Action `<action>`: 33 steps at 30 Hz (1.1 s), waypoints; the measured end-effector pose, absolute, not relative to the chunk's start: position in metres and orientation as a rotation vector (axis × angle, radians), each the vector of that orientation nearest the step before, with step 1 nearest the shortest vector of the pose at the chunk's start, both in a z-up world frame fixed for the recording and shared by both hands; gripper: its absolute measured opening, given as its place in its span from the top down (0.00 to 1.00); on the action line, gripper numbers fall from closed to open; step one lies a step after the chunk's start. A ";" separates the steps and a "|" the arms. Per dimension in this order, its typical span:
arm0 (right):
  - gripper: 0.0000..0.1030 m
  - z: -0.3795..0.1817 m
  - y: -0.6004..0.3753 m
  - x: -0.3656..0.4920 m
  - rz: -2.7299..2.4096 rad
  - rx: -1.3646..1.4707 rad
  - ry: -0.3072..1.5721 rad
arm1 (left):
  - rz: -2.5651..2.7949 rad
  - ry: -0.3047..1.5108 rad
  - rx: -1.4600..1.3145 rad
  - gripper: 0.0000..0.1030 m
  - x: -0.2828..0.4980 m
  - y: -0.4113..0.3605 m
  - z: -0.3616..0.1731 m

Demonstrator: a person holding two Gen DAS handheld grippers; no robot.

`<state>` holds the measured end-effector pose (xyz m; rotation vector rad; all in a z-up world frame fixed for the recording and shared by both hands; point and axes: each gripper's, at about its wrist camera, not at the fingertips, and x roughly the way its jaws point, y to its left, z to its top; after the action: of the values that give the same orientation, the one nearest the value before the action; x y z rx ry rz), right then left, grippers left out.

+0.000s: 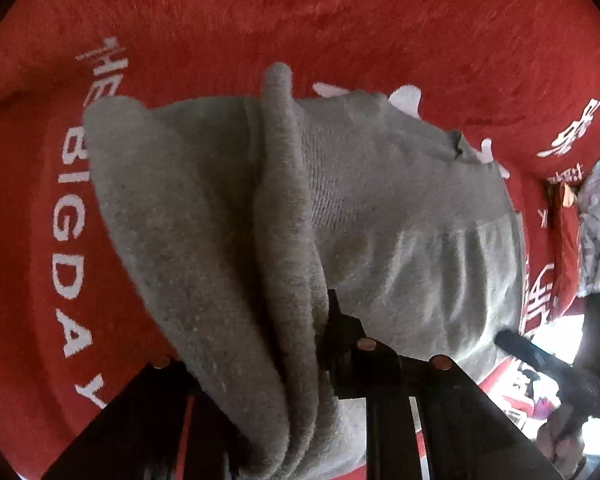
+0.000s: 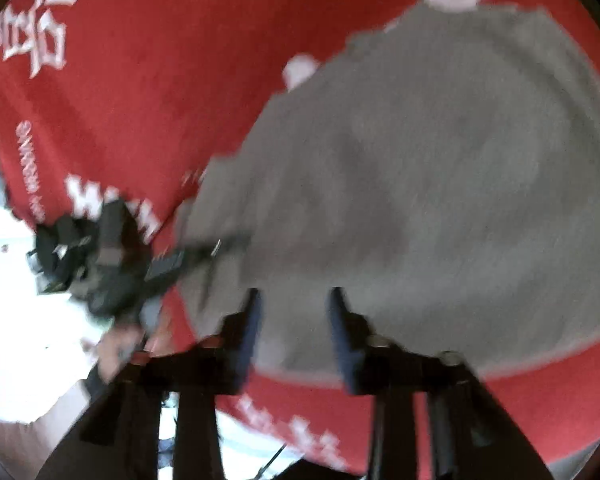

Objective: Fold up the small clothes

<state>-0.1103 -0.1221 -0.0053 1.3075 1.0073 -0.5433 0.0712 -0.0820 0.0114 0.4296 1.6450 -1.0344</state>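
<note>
The grey garment [image 1: 380, 208] is lying on the red cloth [image 1: 340, 20], roughly mid-cloth, covering part of the white print. One edge is bunched into a thick ridge of layers that runs straight into the left gripper [image 1: 296, 344], which is clamped on that bunch, so it's got hold of the fabric. From its own camera the right gripper [image 2: 294, 320] is over the near edge of the same garment with its jaws standing a little apart and nothing pinched between the pads, as far as I can make out; that view is badly smeared.

My guess: this is mid-fold, the left side carrying a picked-up edge across. Next it needs to lay that bunch flat over the rest without dragging the whole thing, and the right one could pin the near edge down.

Writing on the cloth: "BIG DAY" [image 1: 66, 248] reads clearly in white along the left side, with "THE" above it, I think. There are Chinese characters [image 1: 572, 128] toward the right edge that I can't read
</note>
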 end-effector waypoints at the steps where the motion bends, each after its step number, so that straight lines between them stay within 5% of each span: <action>1: 0.87 -0.011 -0.130 -0.108 -0.564 1.281 1.028 | -1.035 1.637 0.422 0.80 0.071 -0.081 0.015; 7: 0.98 -0.055 -0.134 -0.098 -0.543 1.173 1.149 | -1.113 1.608 0.303 0.80 0.056 -0.093 0.059; 15: 0.96 -0.049 -0.156 -0.139 -0.427 1.403 1.026 | -1.299 1.541 0.308 0.80 -0.019 -0.171 0.116; 21: 0.93 -0.027 -0.185 -0.210 -0.417 1.518 0.827 | -1.391 1.462 0.455 0.80 -0.100 -0.237 0.118; 30: 0.89 -0.069 -0.195 -0.270 -0.416 1.770 0.727 | -1.363 1.309 0.711 0.78 -0.156 -0.254 0.117; 31: 0.89 -0.070 -0.196 -0.277 -0.415 1.788 0.690 | -1.352 1.294 0.713 0.72 -0.154 -0.250 0.120; 33: 0.87 -0.072 -0.199 -0.290 -0.428 1.838 0.593 | -1.303 1.249 0.691 0.16 -0.142 -0.237 0.126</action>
<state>-0.2904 -0.1986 -0.0717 1.8384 0.5925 -0.4280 -0.1420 -0.2375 0.1264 0.6911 1.2487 -1.3029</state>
